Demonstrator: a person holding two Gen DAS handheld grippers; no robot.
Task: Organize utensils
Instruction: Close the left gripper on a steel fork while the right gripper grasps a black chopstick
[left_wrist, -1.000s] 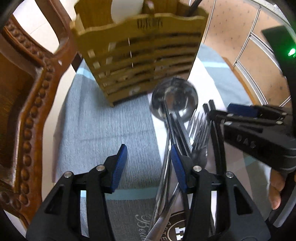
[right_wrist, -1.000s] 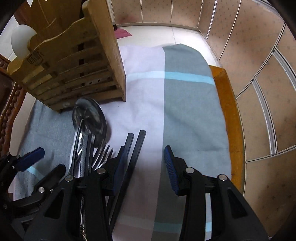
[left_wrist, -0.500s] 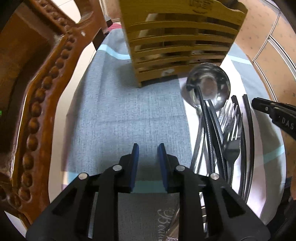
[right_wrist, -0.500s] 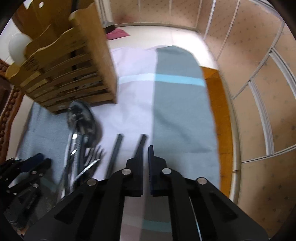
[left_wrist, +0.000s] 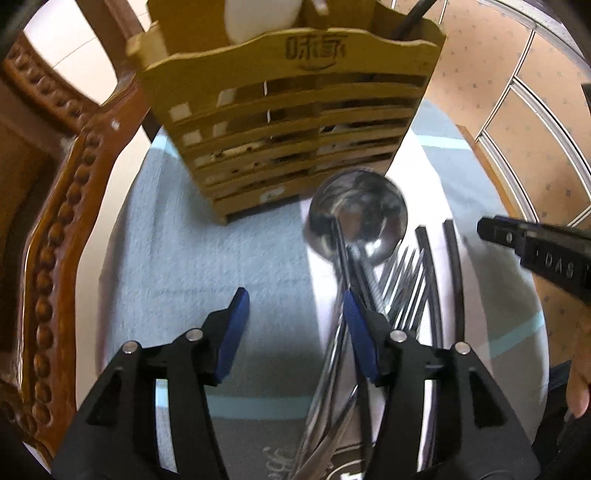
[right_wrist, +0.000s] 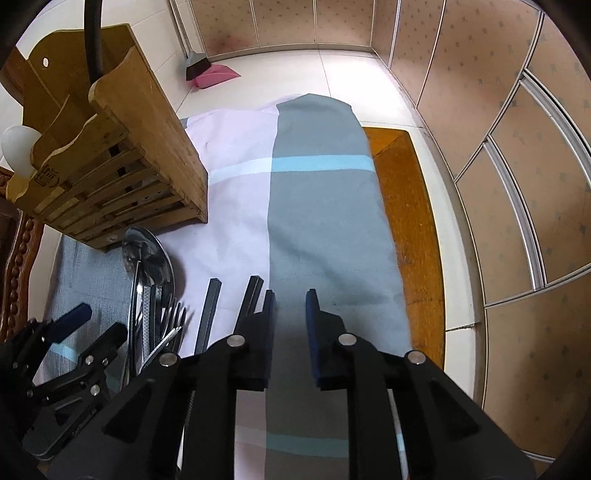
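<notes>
Slatted bamboo utensil holder (left_wrist: 295, 122) upright on woven grey-blue cloth (left_wrist: 207, 258), engraved mark on front; white rounded handle and black handle stick out top. Just before it, polished steel ladle (left_wrist: 356, 214), round bowl, lying in pile with steel forks (left_wrist: 402, 280) and square black chopsticks (left_wrist: 452, 280). Left hand-held gripper (left_wrist: 293, 317) released, wide apart, blue pads, right finger over pile. Right hand-held gripper (right_wrist: 290, 306) slightly parted, holding nothing, beside chopsticks. Carved beaded wooden chair (left_wrist: 55, 229) at left.

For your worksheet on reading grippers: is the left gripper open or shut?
Open. The left gripper has a wide gap between its blue pads, holding nothing.
</notes>
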